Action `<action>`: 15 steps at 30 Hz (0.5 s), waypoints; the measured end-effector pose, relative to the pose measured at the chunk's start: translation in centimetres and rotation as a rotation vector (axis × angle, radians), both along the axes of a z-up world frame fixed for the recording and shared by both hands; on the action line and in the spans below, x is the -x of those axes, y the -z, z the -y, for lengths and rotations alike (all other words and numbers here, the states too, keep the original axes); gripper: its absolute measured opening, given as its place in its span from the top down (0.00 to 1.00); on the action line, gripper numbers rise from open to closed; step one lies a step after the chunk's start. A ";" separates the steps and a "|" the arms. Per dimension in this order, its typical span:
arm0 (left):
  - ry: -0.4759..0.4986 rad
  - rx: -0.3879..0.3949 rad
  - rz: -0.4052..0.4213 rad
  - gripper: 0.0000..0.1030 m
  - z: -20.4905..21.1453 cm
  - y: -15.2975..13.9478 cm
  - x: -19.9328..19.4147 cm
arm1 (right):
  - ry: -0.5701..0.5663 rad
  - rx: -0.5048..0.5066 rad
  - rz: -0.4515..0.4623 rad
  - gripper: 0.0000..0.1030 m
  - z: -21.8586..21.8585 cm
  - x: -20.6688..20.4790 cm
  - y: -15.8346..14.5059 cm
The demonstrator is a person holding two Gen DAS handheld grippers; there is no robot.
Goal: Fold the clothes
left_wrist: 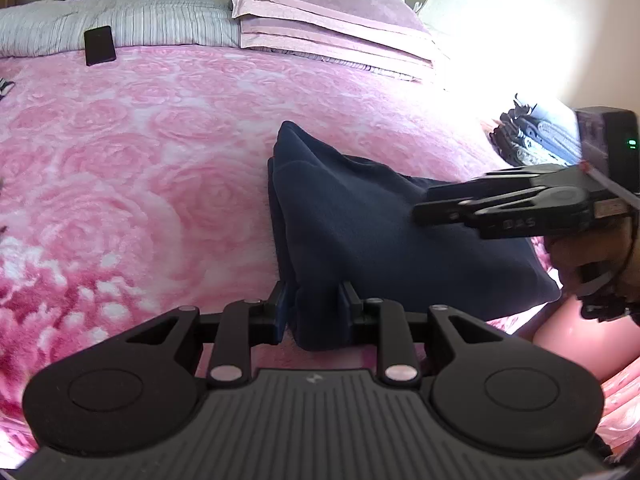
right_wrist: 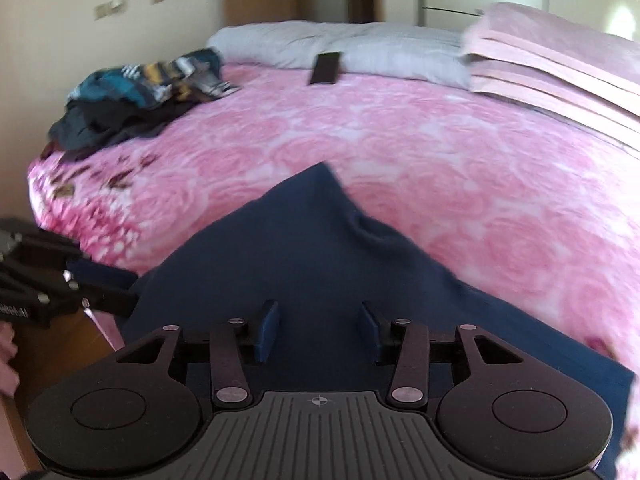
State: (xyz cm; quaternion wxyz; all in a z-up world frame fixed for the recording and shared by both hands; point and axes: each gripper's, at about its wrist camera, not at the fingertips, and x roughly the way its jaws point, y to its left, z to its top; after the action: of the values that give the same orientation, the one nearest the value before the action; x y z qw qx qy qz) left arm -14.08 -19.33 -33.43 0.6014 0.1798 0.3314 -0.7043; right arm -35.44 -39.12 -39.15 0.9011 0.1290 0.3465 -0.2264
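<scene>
A folded navy blue garment [left_wrist: 360, 216] lies on the pink rose-patterned bedspread [left_wrist: 140, 140]. My left gripper [left_wrist: 314, 312] is shut on the garment's near corner, with cloth bunched between its blue pads. My right gripper [left_wrist: 420, 208] comes in from the right just above the garment. In the right wrist view the right gripper [right_wrist: 318, 332] is open, its fingers apart over the navy garment [right_wrist: 320, 248] with nothing between them. The left gripper [right_wrist: 116, 300] shows at the left edge, pinching the garment's side.
A pile of unfolded clothes [right_wrist: 140, 92] lies at the bed's far left corner. A black phone [left_wrist: 99, 45] rests by the grey striped quilt [left_wrist: 120, 24]. Folded pink pillows [left_wrist: 332, 20] are stacked at the far right. More folded clothes [left_wrist: 536, 140] lie at the right.
</scene>
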 end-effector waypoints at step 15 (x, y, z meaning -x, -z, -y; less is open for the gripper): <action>0.027 -0.012 0.109 0.80 0.2 -0.6 1.6 | 0.154 -0.005 0.002 0.58 -0.1 8.6 0.5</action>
State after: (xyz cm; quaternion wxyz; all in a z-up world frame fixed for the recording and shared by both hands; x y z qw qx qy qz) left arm -15.69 -19.57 -32.82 0.6079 0.2262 0.2999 -0.6996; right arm -44.01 -39.07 -39.63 0.8812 0.1579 0.3351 -0.2939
